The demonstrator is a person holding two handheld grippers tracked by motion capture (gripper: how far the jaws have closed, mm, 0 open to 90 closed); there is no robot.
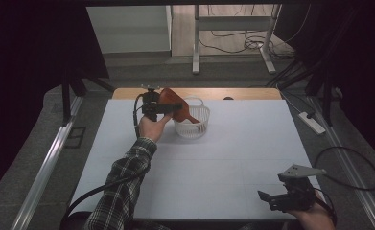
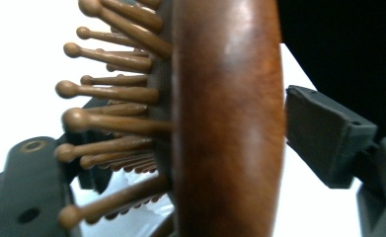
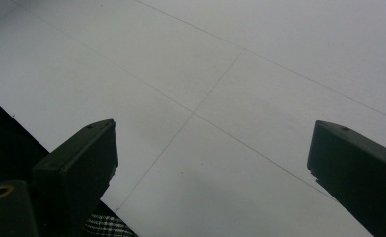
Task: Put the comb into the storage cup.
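The left gripper (image 1: 168,107) is raised at the far side of the white table (image 1: 233,158), its 2 jaws clamped on a brown wooden paddle hairbrush (image 1: 171,104). In the left gripper view the hairbrush (image 2: 227,123) stands edge-on between the jaws: the smooth rounded back faces the jaw on the right of that view, and the ball-tipped wooden bristles (image 2: 109,89) point toward the jaw on the left. The bristle tips reach that jaw, while the wooden body fills most of the gap.

In the high view the brush head sits between the jaws, and its handle slopes down past them into a white plastic basket (image 1: 193,125) that stands on the table just beyond the jaw tips. Whether the handle touches the basket's rim or floor cannot be told. The person's left hand (image 1: 151,125) holds the gripper from below, the plaid sleeve (image 1: 127,187) stretching back toward the near edge.

The right gripper (image 1: 271,197) is low at the near right corner of the table, well apart from the basket. Its 2 jaws are spread wide with bare white table (image 3: 220,98) between them.
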